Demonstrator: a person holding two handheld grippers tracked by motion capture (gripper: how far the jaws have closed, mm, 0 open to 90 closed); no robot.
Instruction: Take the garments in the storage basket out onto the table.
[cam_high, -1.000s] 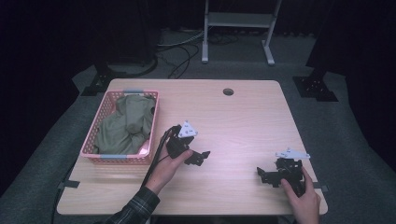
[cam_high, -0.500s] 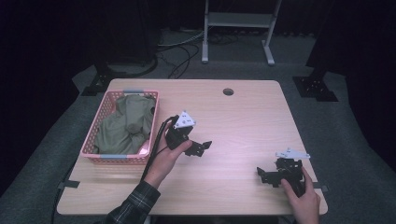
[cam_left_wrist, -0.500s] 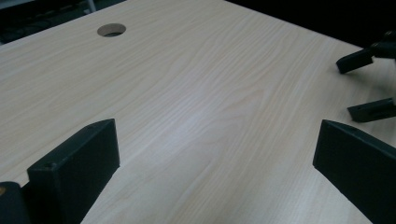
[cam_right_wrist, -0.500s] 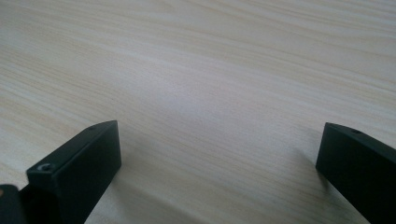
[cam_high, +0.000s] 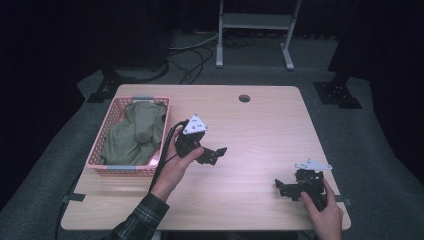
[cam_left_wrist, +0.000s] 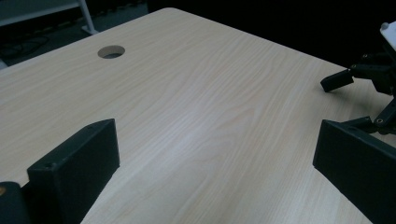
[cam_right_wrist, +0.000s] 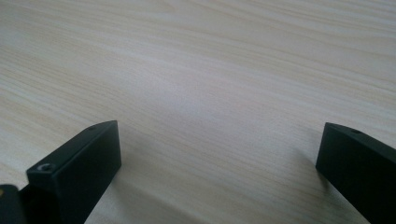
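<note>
A pale wooden table (cam_high: 260, 130) is seen from above, with a pink plastic lattice basket (cam_high: 114, 116) standing at its left edge. An olive-green crumpled cloth (cam_high: 135, 132) lies inside the basket and fills most of it.

The black two-jaw left gripper (cam_high: 214, 155) is held just to the right of the basket, with its jaws pointing toward the table's middle and nothing between them. In the left gripper view its jaws are spread wide over bare wood (a round cable hole (cam_left_wrist: 111, 51) is seen farther off near the table's far edge). The left hand (cam_high: 176, 162) is wrapped around the gripper body beside the basket's near right corner, and a plaid sleeve (cam_high: 137, 222) is seen at the bottom edge.

The black two-jaw right gripper (cam_high: 281, 188) is held low at the table's near right corner by the right hand (cam_high: 322, 212), well apart from the basket. Its jaws are likewise parted wide in the right gripper view, and only bare wood grain is seen between them. The same gripper is also caught at the right edge of the left gripper view.
</note>
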